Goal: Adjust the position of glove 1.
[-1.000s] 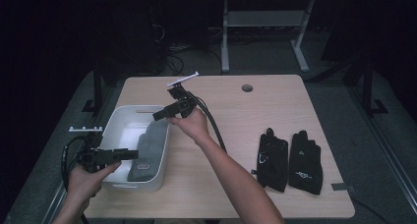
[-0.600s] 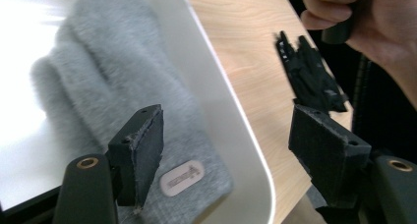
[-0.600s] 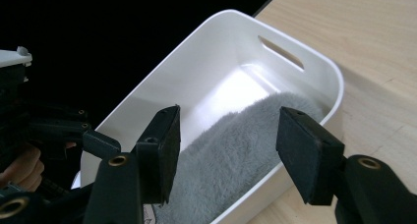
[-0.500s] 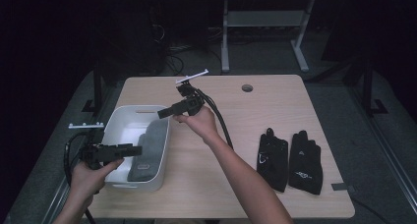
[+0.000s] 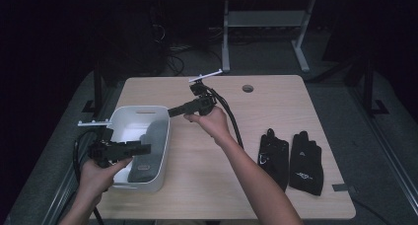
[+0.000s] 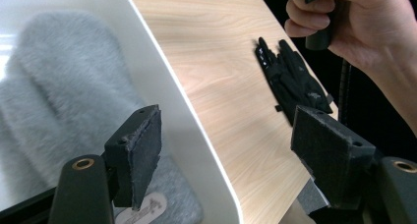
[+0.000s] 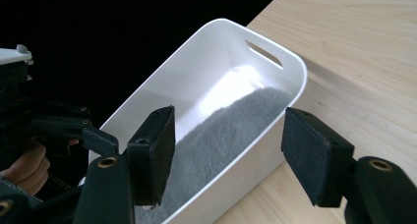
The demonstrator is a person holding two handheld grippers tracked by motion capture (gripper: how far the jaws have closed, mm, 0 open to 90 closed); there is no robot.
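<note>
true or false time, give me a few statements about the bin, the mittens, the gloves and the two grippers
1. A grey fuzzy mitten lies inside the white bin. True.
2. The black gloves are in the bin. False: they lie on the table, off to the right of the bin.
3. The right gripper is clamped on the mitten. False: its jaws stand apart with nothing pressed between them, above the bin.
4. The left gripper has open jaws, straddling the bin's wall without squeezing it. True.
5. The bin has a slot handle in its end wall. True.
6. The bin sits at the table's right edge. False: it sits at the left.
</note>
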